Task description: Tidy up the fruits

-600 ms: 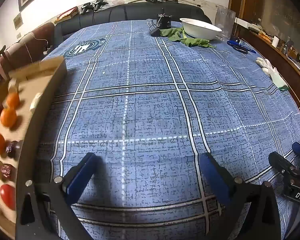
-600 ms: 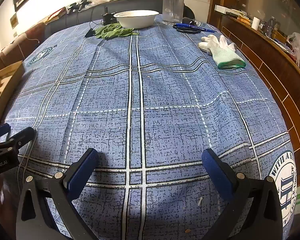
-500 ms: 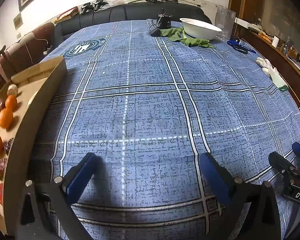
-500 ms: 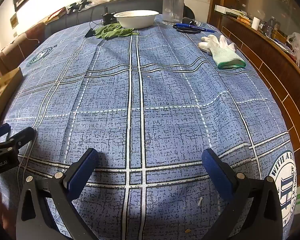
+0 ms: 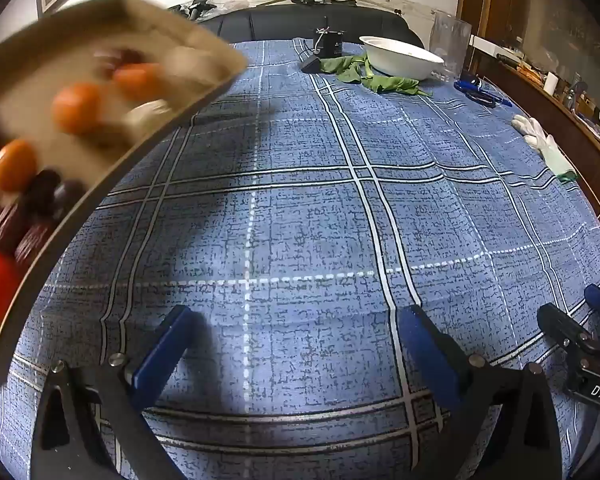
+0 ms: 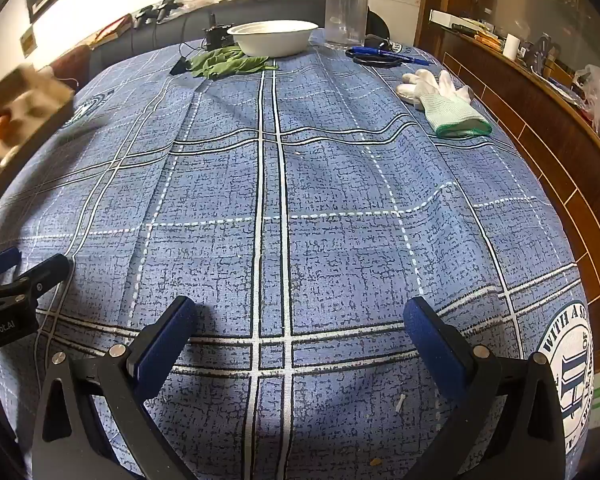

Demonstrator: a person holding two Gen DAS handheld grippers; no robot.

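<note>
Both tools, left tool and right tool, are hanging released over the tabletop, grasping nothing. I am judging the tilted cardboard tray is delivering fruits for sorting.

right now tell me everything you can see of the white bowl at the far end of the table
The white bowl is wide, shallow and plain, with a rolled rim; its material is unclear. It stands upright on the blue checked tablecloth at the far end. Its inside looks empty from this low angle. A green cloth lies against its near side, and a clear container stands just to its right.
</note>
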